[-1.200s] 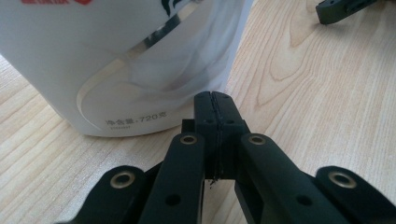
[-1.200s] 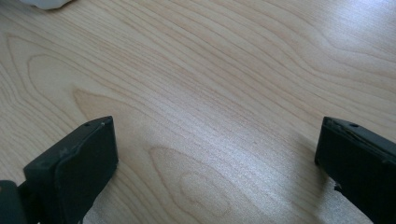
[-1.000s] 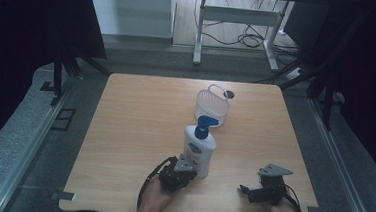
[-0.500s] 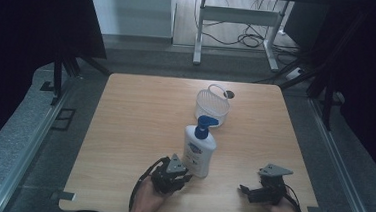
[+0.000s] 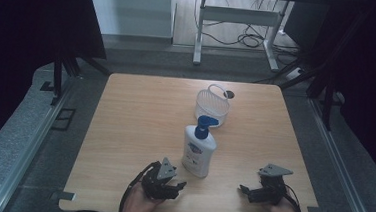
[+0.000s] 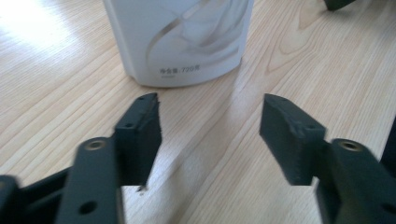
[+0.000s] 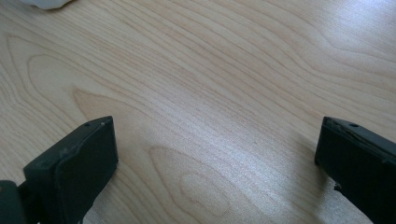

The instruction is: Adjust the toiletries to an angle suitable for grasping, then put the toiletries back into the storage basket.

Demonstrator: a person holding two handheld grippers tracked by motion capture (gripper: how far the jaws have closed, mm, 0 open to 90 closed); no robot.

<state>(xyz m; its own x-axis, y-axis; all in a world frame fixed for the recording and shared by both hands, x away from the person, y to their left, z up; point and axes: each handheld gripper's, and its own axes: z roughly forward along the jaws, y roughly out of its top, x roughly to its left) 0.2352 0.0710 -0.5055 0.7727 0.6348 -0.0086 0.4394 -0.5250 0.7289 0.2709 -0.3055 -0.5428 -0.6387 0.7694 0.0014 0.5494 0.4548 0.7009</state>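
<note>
Two grippers rest at the counter's (image 5: 124,131) near edge: the left gripper (image 5: 179,185), whose jaws have just been opening, stands released just short of the upright lotion bottle (image 5: 199,148), whose printed base its own view shows close up, while the right gripper (image 5: 243,190) gapes empty over bare wood.

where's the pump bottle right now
In the high view the pump bottle stands upright near the table's middle, just in front of the white basket, with the left claw close at its near-left.

white bottle (image 5: 199,151), blue pump; white mesh basket (image 5: 212,106); light woodgrain table (image 5: 134,127)
</note>
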